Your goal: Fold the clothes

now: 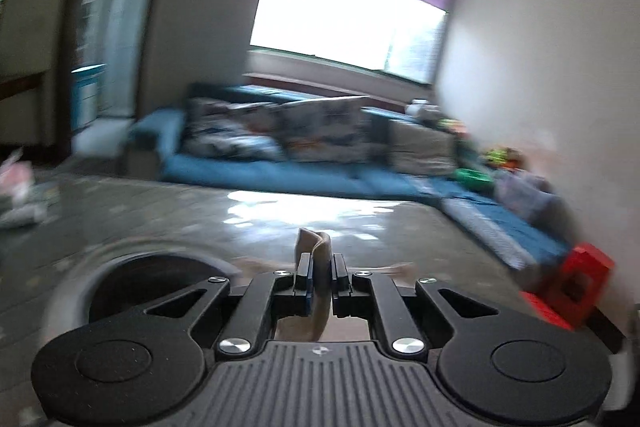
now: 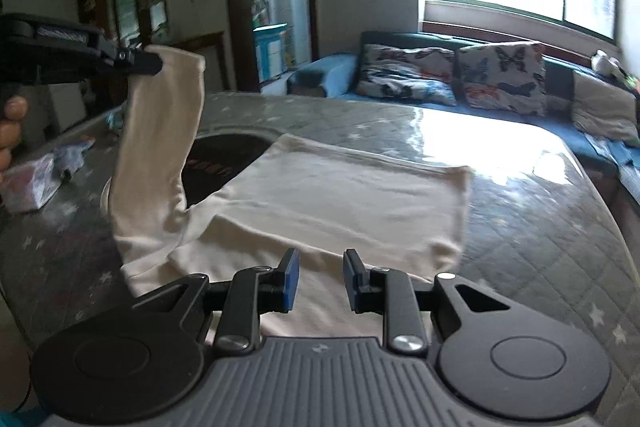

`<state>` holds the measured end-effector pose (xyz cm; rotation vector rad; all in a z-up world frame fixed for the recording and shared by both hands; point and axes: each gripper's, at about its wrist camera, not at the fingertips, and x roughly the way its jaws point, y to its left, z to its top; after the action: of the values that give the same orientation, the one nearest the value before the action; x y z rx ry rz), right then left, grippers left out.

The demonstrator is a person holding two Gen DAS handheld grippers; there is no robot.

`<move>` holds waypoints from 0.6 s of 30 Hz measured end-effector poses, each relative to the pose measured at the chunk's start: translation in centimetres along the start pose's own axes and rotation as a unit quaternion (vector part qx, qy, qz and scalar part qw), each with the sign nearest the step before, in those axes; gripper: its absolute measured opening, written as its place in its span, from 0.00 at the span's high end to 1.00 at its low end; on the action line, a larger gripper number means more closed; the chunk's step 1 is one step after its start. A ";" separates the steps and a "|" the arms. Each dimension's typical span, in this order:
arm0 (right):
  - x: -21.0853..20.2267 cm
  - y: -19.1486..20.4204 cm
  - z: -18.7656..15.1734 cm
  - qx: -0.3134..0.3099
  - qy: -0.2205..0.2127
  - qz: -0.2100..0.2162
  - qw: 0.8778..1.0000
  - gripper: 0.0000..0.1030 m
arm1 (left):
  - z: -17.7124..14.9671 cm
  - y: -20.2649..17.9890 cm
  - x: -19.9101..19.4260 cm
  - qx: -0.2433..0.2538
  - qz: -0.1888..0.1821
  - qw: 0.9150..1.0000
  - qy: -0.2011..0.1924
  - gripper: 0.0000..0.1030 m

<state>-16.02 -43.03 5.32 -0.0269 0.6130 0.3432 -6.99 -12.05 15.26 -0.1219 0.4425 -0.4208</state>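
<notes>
A cream garment (image 2: 340, 195) lies spread flat on the grey quilted table (image 2: 520, 227). Its sleeve (image 2: 160, 155) rises steeply from the table at the left. My left gripper (image 2: 148, 63) is shut on the sleeve's end, well above the table. In the left wrist view the pinched cream fabric (image 1: 316, 259) pokes up between that gripper's fingers (image 1: 320, 267). My right gripper (image 2: 320, 283) hovers open over the near edge of the garment, blue pads apart, nothing between them.
A dark round inset (image 2: 224, 159) sits in the table under the garment's left side. Crumpled packets (image 2: 44, 175) lie at the table's left. A blue sofa (image 2: 440, 83) with butterfly cushions stands behind. A red stool (image 1: 572, 287) is at the right.
</notes>
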 end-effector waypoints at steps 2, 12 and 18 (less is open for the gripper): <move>-0.3 -0.7 -0.4 0.011 -0.002 -0.006 1.000 0.77 | -0.2 -2.3 0.7 0.009 -0.029 1.000 0.005 0.91; -1.4 -4.2 -2.7 0.063 0.010 -0.039 0.997 0.77 | -5.0 -9.4 5.2 0.021 -0.124 0.989 0.079 0.85; -2.3 -5.3 -3.0 0.075 0.008 -0.058 0.995 0.77 | -6.5 -8.3 4.9 0.036 -0.136 0.984 0.104 0.71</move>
<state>-17.74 -49.08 3.75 0.0789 0.6492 0.1830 -8.92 -21.77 9.18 -0.0678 0.6193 -0.7228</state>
